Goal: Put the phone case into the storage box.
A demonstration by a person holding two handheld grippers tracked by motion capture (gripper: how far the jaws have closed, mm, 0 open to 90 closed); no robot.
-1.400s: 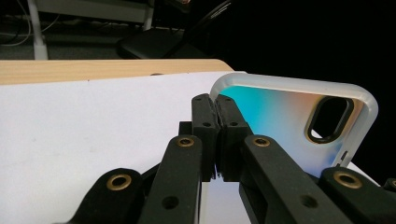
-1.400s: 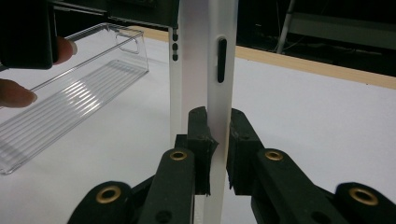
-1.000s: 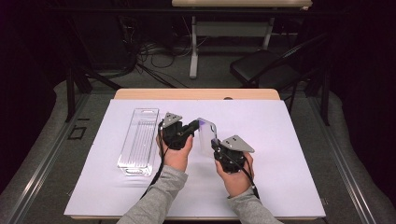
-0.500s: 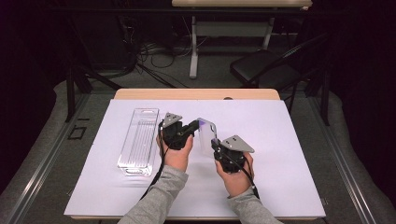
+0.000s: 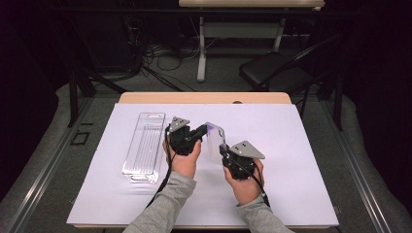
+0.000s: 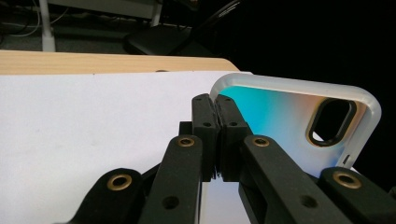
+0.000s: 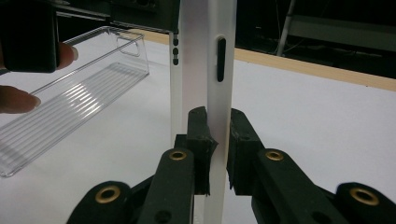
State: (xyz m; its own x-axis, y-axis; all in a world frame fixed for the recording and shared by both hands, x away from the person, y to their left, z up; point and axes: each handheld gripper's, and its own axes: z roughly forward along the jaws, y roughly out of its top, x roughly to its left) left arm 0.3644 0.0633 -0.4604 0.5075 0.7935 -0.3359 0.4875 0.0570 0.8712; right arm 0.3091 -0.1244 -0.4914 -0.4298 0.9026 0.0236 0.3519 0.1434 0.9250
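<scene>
**Above the desk, a phone case held from two sides**

Over the white sheet, just right of the clear plastic tray (image 5: 145, 147), a phone case (image 5: 215, 138) stands on edge between both tongs, lifted so both can grip it. In the left gripper view, the left tongs (image 6: 216, 106) are clenched on the case's rim (image 6: 280, 83) at the corner opposite the camera cutout, steadying that end. In the right gripper view, the right tongs (image 7: 217, 122) pinch the case's side wall (image 7: 219, 93) below its button slot, with the tray (image 7: 70, 93) to the left.
</scene>
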